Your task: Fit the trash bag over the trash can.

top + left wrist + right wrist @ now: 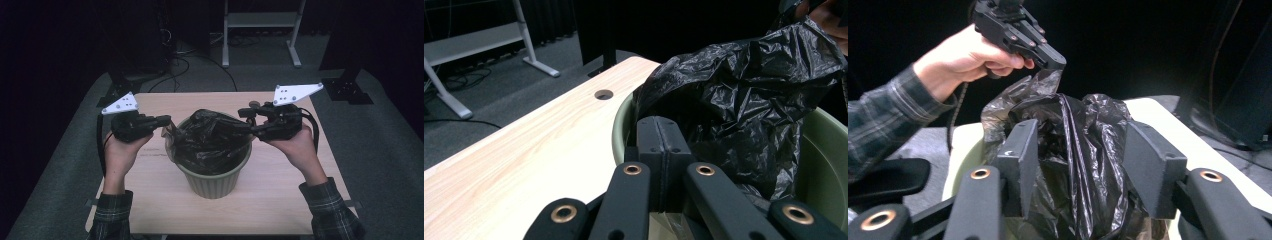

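Note:
A pale green bin (215,181) stands mid-table, lined with a crumpled black plastic bag (210,137). My left gripper (167,121) is at the bin's left rim, shut on the bag's edge. In the left gripper view its jaws press flat together (663,142) beside the bag (744,100) and bin rim (620,131). The right gripper view shows that left gripper (1054,62) lifting a flap of the bag (1083,150). My right gripper (248,119) is open over the bin's right rim; its fingers (1020,157) straddle a bunched fold of bag without closing on it.
The bin sits on a light wooden table (280,200) with a round hole (603,94) near its far edge. Behind it are a white metal frame (260,20), floor cables (180,62) and a dark stand base (347,87) at the right.

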Demonstrator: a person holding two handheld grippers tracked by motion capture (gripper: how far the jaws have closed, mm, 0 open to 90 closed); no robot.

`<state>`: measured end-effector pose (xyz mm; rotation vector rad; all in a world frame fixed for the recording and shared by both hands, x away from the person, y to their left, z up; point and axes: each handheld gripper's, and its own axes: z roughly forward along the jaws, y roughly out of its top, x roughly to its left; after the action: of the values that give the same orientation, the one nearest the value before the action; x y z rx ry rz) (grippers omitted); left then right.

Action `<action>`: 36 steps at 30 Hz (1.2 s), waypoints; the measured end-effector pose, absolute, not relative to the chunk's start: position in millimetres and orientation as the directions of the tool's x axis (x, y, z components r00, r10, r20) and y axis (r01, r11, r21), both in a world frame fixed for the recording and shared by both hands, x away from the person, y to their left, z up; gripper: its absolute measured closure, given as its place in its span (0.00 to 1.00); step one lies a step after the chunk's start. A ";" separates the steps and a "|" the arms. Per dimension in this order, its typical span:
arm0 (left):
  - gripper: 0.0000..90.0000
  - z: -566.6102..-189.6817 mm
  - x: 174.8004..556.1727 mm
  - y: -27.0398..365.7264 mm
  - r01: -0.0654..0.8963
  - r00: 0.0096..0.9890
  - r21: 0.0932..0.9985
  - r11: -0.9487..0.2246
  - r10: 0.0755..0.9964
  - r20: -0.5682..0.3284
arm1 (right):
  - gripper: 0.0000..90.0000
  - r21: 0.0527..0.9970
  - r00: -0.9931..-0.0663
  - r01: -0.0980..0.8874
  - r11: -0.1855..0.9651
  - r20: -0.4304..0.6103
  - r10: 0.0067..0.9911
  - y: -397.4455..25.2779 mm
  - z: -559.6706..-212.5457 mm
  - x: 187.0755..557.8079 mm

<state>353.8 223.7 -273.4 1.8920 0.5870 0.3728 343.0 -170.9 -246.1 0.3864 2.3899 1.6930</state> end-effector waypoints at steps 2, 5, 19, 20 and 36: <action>1.00 -273.5 353.3 222.3 0.223 0.832 0.924 -0.310 0.555 -0.014 | 0.56 0.936 -0.946 0.093 0.338 -0.023 0.324 -167.8 -246.7 343.0; 1.00 -273.9 353.3 221.0 0.221 0.834 0.925 -0.309 0.552 -0.015 | 0.67 0.924 -0.947 0.107 0.366 -0.018 0.321 -160.8 -254.0 348.9; 1.00 -280.4 381.0 229.2 0.240 0.769 0.921 -0.307 0.639 0.012 | 1.00 0.912 -0.846 0.289 0.291 0.101 0.524 -188.2 -288.5 414.9; 1.00 -282.7 384.4 229.1 0.245 0.761 0.918 -0.312 0.649 0.017 | 1.00 0.910 -0.841 0.300 0.287 0.111 0.529 -189.1 -291.9 418.1; 1.00 -333.9 384.6 234.0 0.383 0.722 0.821 -0.424 0.692 0.021 | 1.00 0.807 -0.792 0.459 0.371 0.183 0.582 -204.7 -360.2 426.0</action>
<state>384.6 234.0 -333.9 2.0596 0.8149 0.4530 426.0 -204.7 -360.2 0.9509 2.4885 1.3987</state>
